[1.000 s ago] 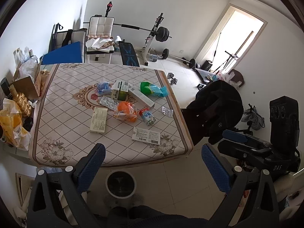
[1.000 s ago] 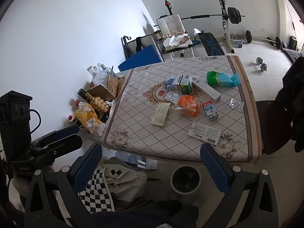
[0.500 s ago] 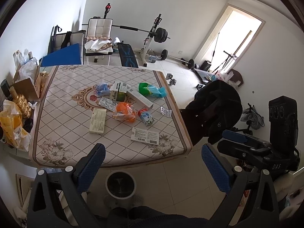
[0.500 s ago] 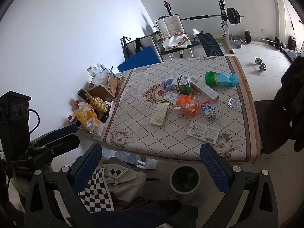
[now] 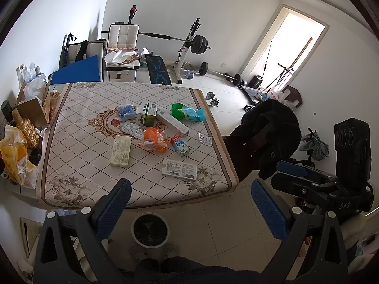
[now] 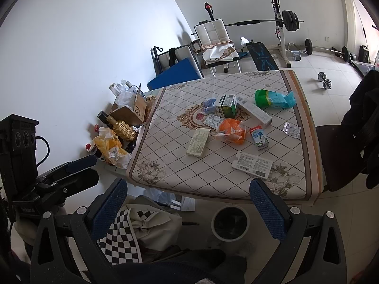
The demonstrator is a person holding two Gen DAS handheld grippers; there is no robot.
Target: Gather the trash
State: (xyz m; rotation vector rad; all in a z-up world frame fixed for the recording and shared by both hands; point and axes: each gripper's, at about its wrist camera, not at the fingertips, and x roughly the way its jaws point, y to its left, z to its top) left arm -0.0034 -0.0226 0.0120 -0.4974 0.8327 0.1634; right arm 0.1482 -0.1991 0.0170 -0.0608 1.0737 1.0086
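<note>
Litter lies on the patterned table [image 5: 78,142]: an orange bag [image 5: 154,139], a small milk carton [image 5: 180,145], a flat white box [image 5: 179,167], a cream box [image 5: 121,150], a green box [image 5: 146,114], a long white box [image 5: 172,122], a green-blue packet [image 5: 188,112], blister packs [image 5: 205,139] and a blue wrapper [image 5: 126,111]. A round bin [image 5: 150,229] stands on the floor below the near table edge, also visible as the bin [image 6: 230,221] in the right wrist view. My left gripper [image 5: 189,209] and right gripper [image 6: 188,209] are both open, empty, held short of the table.
A dark chair draped with black clothing [image 5: 267,130] stands right of the table. Bottles, a cardboard box [image 5: 33,111] and a yellow bag [image 5: 14,156] crowd the left side. A checkered cloth [image 6: 132,232] lies on the floor. A weight bench [image 5: 156,71] stands behind.
Both views have shifted slightly, with the table contents sliding a little lower and left in frame. Nothing on the table has moved and both grippers stay open.
</note>
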